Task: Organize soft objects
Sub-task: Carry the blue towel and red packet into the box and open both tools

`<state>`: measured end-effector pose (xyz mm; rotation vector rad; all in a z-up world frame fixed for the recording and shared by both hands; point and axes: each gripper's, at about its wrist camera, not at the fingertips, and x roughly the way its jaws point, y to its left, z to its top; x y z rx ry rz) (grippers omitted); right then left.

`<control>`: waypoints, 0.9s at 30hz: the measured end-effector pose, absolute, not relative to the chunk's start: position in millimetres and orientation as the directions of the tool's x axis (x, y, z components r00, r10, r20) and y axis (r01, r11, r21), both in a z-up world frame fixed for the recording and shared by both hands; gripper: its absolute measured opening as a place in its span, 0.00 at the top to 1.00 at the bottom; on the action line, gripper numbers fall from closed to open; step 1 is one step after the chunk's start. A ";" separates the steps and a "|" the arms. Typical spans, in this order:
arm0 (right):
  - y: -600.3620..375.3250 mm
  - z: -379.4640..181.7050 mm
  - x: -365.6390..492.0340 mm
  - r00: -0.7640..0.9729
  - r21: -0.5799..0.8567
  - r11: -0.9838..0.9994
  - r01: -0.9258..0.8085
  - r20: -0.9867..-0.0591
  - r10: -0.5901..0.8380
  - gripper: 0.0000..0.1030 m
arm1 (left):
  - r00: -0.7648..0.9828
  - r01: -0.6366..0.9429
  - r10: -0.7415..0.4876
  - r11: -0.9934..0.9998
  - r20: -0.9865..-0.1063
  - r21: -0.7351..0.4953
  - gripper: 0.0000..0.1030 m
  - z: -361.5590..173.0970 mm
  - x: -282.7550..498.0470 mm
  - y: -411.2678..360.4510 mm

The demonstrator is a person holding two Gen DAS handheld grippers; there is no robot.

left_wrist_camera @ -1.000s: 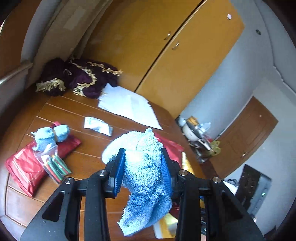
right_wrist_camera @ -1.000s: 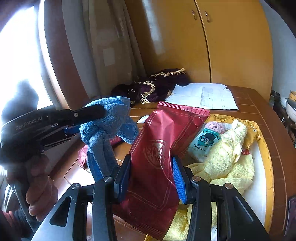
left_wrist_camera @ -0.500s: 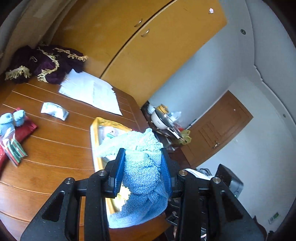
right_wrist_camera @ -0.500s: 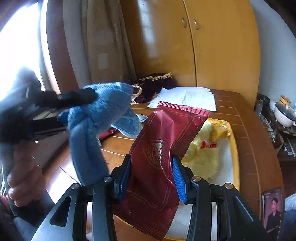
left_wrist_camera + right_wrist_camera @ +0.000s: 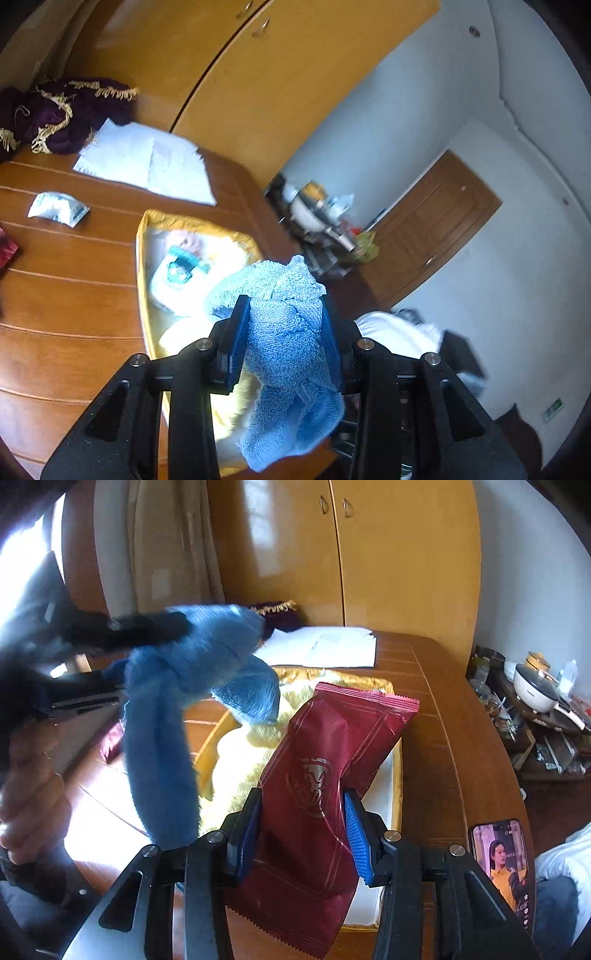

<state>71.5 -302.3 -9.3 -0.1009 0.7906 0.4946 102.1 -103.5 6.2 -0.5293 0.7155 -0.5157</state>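
Nearest you, your left tool [image 5: 284,334] is pinching the light blue terry-cloth towel [image 5: 286,354] in a bunched wad between its blue pads, with a loose tail hanging below the jaws and a crest of cloth poking above them. It is held in the air over the near end of the shallow gold-rimmed tray [image 5: 139,258]. Judge it light, limp and grippy: it will not slip, but it will sag and drape wherever it is let go, so a hold on the thick bunched middle, as you have it, suits it best. Your right tool [image 5: 301,834] is clamped on the dark red foil snack packet [image 5: 325,786] about its lower middle, the jaws spread only as wide as the packet's puffed body. Treat that one as light but slick and crinkly, with contents that may crush, so squeeze no harder than needed; the crimped ends are flatter but easier to lose. It stands tilted above the tray's near half. Beyond it the pale yellow fluffy cloth [image 5: 240,760] already lies in the tray, and the white sheets of paper [image 5: 325,648] rest farther back on the wooden worktop [image 5: 443,709].
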 end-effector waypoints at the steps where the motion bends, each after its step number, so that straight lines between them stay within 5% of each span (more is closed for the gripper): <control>1: -300.1 -12.8 72.4 0.595 0.084 0.884 -0.460 -0.711 0.376 0.57 | 0.642 0.226 -0.576 0.773 -0.506 -0.593 0.67 -3.3 107.3 -104.9; 9: -276.6 -34.0 83.8 0.597 -0.006 0.892 -0.451 -0.746 0.297 0.55 | 0.608 0.158 -0.492 0.844 -0.623 -0.512 0.65 -43.5 128.7 -112.4; 15: -276.5 -31.2 76.8 0.644 -0.054 0.906 -0.419 -0.721 0.254 0.48 | 0.631 0.169 -0.459 0.868 -0.626 -0.467 0.54 -49.3 122.8 -121.5; 23: -277.7 -5.6 65.3 0.709 -0.029 0.920 -0.390 -0.647 0.280 0.39 | 0.678 0.181 -0.527 0.795 -0.513 -0.578 0.28 -38.4 110.0 -93.9; 27: -265.1 0.9 66.6 0.696 0.040 0.907 -0.419 -0.628 0.349 0.35 | 0.714 0.177 -0.522 0.780 -0.466 -0.601 0.27 -29.0 94.6 -72.2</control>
